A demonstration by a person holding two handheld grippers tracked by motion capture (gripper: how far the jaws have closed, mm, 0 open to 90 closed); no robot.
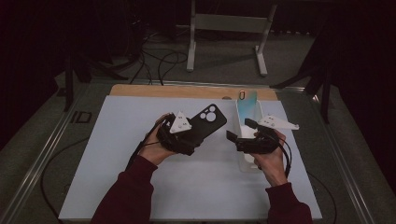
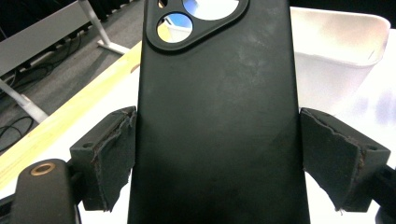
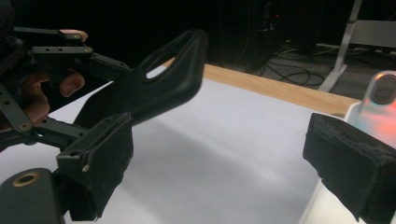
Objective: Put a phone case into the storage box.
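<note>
Left tool (image 2: 217, 154) clamps my black phone case (image 2: 217, 116); right tool (image 3: 224, 163) gapes empty beside the phone (image 1: 246, 105). Next I grab that phone.

The person wears dark maroon sleeves (image 1: 128, 193). Each hand carries a black two-jaw gripper: the left gripper (image 1: 180, 135) and the right gripper (image 1: 247, 135) each bear a grey three-cornered plate and trail a black cable. Frayed black pads (image 2: 114, 154) line the jaws, and a brass-ringed screw hole sits beside one.
</note>
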